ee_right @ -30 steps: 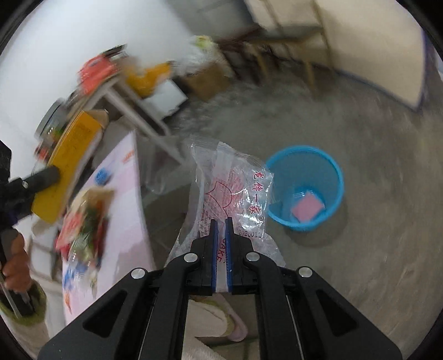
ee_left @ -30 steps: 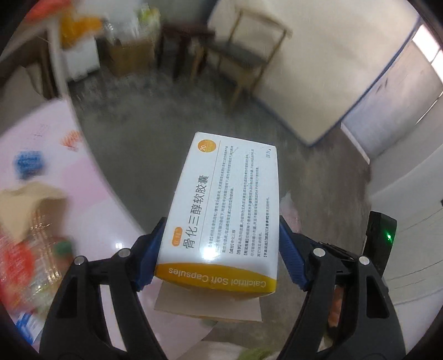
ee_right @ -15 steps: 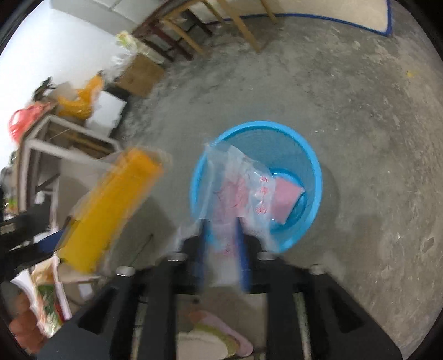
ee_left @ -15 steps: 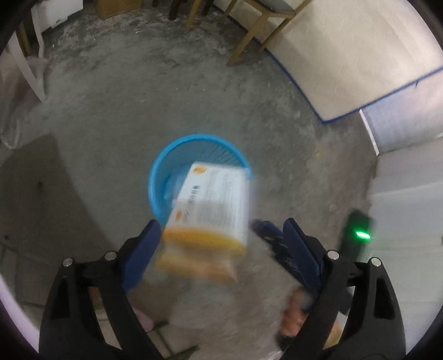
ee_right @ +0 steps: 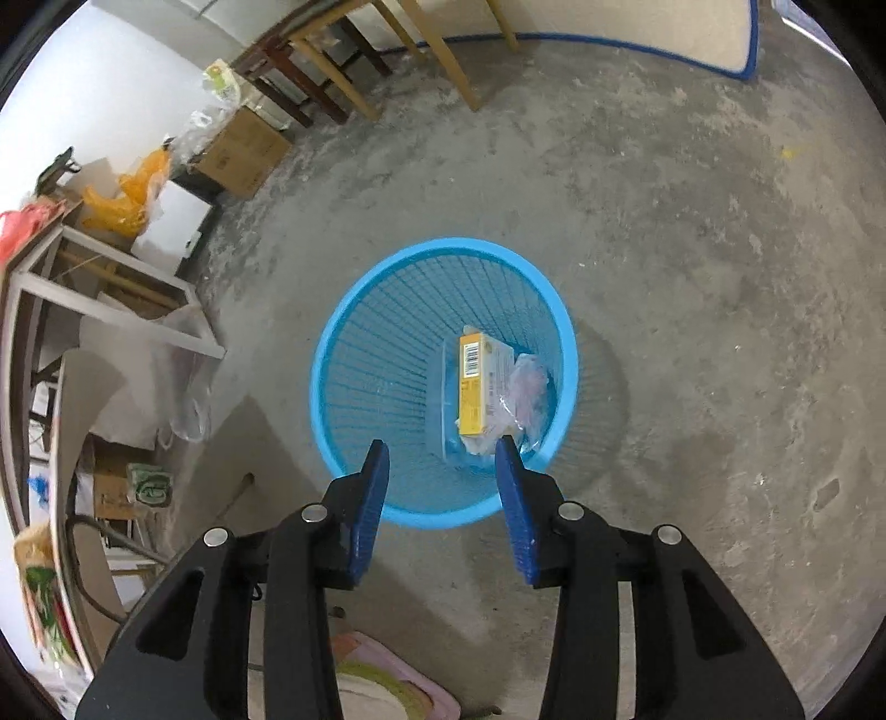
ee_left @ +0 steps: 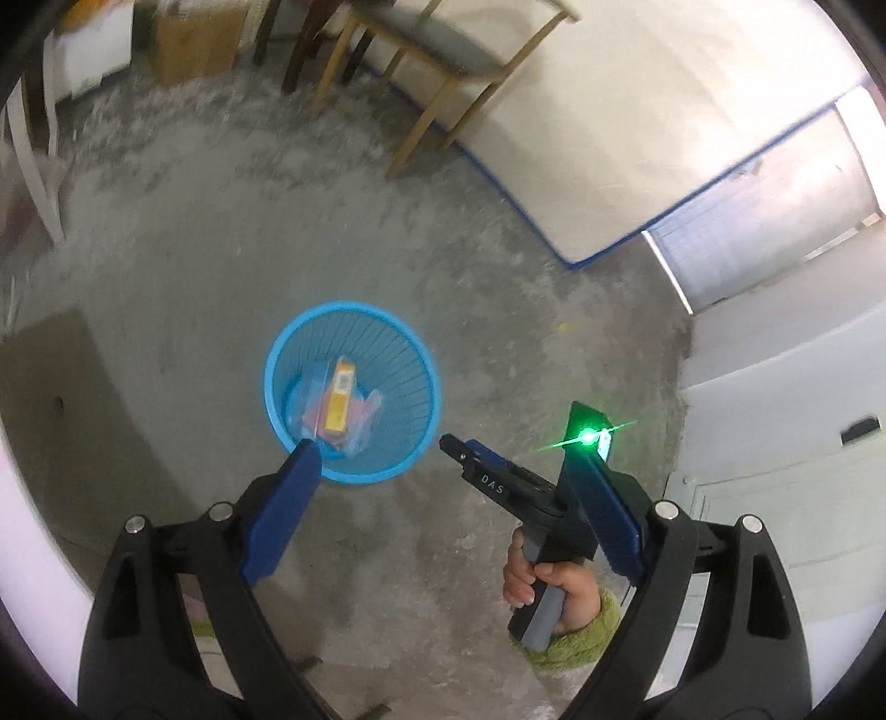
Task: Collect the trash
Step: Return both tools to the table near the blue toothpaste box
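A blue mesh waste basket (ee_left: 387,354) (ee_right: 354,343) stands on the concrete floor. Inside it lie a yellow and white medicine box (ee_left: 339,401) (ee_right: 480,382) and a clear plastic bag (ee_left: 365,423) (ee_right: 529,385), with something pink under them. My left gripper (ee_left: 443,448) is open and empty above the floor, just right of the basket. My right gripper (ee_right: 443,451) is open and empty over the basket's near rim. The right gripper also shows in the left wrist view (ee_left: 459,448), held in a hand, with a green light on it.
A wooden chair (ee_left: 437,50) and dark stools stand at the far wall beside a cardboard box (ee_right: 243,149). A white frame table (ee_right: 111,288) with bags is to the left. A white mattress (ee_left: 637,127) leans on the wall. A slipper (ee_right: 387,681) is below.
Both grippers swung over the basket and opened. The medicine box dropped from the left gripper and the plastic bag from the right; both now lie in the basket.
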Motion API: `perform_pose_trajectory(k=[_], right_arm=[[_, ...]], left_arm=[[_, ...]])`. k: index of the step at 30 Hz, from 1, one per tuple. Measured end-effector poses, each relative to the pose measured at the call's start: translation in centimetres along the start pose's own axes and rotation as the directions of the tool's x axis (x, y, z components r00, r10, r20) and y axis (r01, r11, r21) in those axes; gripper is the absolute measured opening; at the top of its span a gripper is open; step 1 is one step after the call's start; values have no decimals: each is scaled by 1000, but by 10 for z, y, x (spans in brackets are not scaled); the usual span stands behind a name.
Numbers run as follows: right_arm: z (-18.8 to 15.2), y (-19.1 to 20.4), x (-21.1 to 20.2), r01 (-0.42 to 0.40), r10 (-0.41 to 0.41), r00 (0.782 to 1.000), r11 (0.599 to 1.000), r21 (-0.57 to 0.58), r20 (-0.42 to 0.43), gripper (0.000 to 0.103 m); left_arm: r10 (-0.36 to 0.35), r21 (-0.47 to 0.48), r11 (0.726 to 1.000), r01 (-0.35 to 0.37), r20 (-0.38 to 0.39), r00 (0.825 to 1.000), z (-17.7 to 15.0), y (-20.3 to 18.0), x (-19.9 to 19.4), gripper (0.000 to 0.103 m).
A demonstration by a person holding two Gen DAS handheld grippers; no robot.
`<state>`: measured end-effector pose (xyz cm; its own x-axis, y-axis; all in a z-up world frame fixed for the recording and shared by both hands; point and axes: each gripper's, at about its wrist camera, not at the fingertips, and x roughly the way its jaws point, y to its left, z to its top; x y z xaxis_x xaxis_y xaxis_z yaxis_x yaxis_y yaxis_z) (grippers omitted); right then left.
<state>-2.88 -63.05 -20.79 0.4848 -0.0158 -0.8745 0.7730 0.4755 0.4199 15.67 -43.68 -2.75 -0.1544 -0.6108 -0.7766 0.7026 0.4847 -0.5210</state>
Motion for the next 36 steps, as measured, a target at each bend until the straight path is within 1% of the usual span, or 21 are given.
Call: perform_pose_trajectory(k=[2,4,6,9,11,12,14,15,16,17,19,20,21,24,25,27,29,31,33,35,36], right_arm=[[-8,12,-24,-11,12,999,999,-43,34,44],[-17,29,-51,-23,30,997,995,-101,70,51],[-27,48,-79,-45,62,993,986,-161,103,57],[-43,80,-117,-59,98,984,967,-246,150,67],[-53,99,-138,-58,116,976,954,-296,184,73],[-61,116,-153,-51,129,968,942,-331,218,78],[-73,137,-171,-43,149,956,924,-380,254,84],[-81,154,-180,-42,166,949,909,-414,267,88],[-87,169,-185,-42,177,946,897,-440,271,91],[-94,183,-189,-46,191,944,884,-466,270,92],[-107,210,-195,-58,218,941,857,-511,259,96],[-114,222,-196,-64,230,940,845,-532,253,96],[-124,239,-197,-70,245,938,827,-558,246,96],[-148,275,-193,-23,218,946,783,-621,241,96],[-160,290,-191,0,210,948,752,-659,240,96],[-181,308,-191,17,230,943,691,-723,242,96],[-204,325,-190,67,247,930,613,-787,272,96],[-219,335,-192,118,258,914,567,-815,312,96],[-227,344,-194,140,278,902,534,-834,329,96],[-226,349,-200,83,331,898,522,-849,291,96],[-225,351,-203,49,357,894,525,-850,272,96]], left_arm=[[-8,49,999,5,55,998,-11,-9,-33,86],[4,92,996,-16,133,991,-27,-16,-76,86],[-9,128,992,-19,210,978,-48,-21,-118,86],[10,151,987,-59,303,953,-80,-17,-171,87],[67,132,983,-127,388,919,-116,-5,-215,89],[105,106,981,-165,430,897,-135,3,-235,90],[176,44,974,-223,475,862,-167,19,-265,90],[202,15,971,-239,482,852,-179,25,-275,91],[253,-44,963,-266,490,834,-198,38,-289,91],[305,-112,951,-289,499,811,-220,51,-304,91],[376,-214,927,-309,501,780,-254,72,-322,93],[403,-250,914,-318,497,768,-265,79,-328,93],[446,-307,892,-330,490,749,-280,90,-336,94],[580,-449,806,-387,468,667,-323,111,-349,94],[624,-497,770,-400,452,637,-340,119,-352,94],[659,-562,732,-385,440,611,-363,131,-356,94],[669,-608,711,-355,428,608,-383,141,-361,94],[676,-639,689,-341,399,619,-397,153,-359,95],[681,-651,678,-341,381,625,-404,161,-359,95],[681,-653,678,-338,386,622,-408,165,-357,95],[674,-646,688,-331,400,620,-407,167,-358,94]])
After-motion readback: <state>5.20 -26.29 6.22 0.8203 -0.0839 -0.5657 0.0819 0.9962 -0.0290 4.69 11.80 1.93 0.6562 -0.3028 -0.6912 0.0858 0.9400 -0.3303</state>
